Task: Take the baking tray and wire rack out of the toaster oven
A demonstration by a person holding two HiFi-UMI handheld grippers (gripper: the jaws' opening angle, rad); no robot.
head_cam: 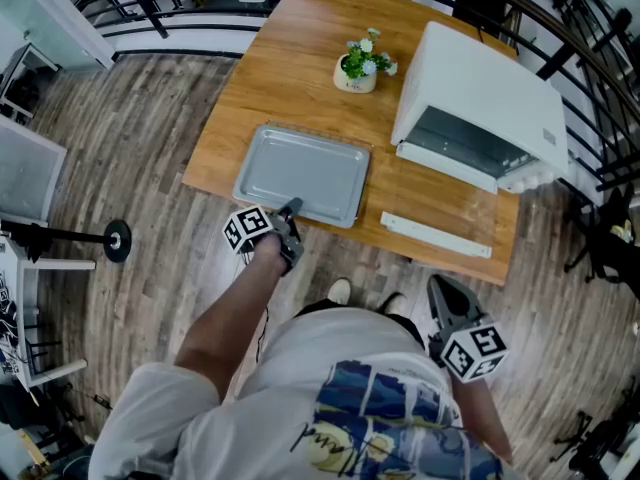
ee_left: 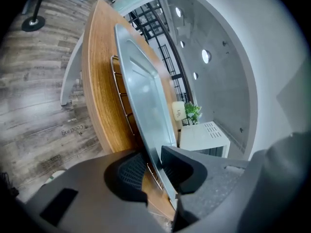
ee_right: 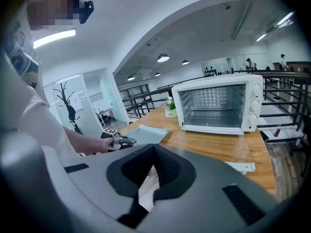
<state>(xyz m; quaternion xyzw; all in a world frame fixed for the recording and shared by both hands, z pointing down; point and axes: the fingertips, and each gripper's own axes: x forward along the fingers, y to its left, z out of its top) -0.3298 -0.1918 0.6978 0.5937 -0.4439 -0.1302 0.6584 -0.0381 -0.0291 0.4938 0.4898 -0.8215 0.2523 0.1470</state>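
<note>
The grey baking tray (head_cam: 300, 171) lies flat on the wooden table (head_cam: 290, 58), resting on the wire rack (ee_left: 118, 89), whose wires show under its rim. My left gripper (head_cam: 291, 209) is at the tray's near edge. Its jaws straddle the tray's rim (ee_left: 151, 144) and a rack wire, with a gap showing beside one pad, so it is open. The white toaster oven (head_cam: 487, 113) stands at the table's right with its door down and its inside bare (ee_right: 214, 103). My right gripper (head_cam: 438, 288) hangs off the table near the person's body, shut on nothing (ee_right: 154, 150).
A small potted plant (head_cam: 360, 65) stands behind the tray, left of the oven. A flat white strip (head_cam: 435, 235) lies along the table's near right edge. Black railings (head_cam: 590, 38) run behind the table, and a lamp base (head_cam: 117, 239) stands on the plank floor at left.
</note>
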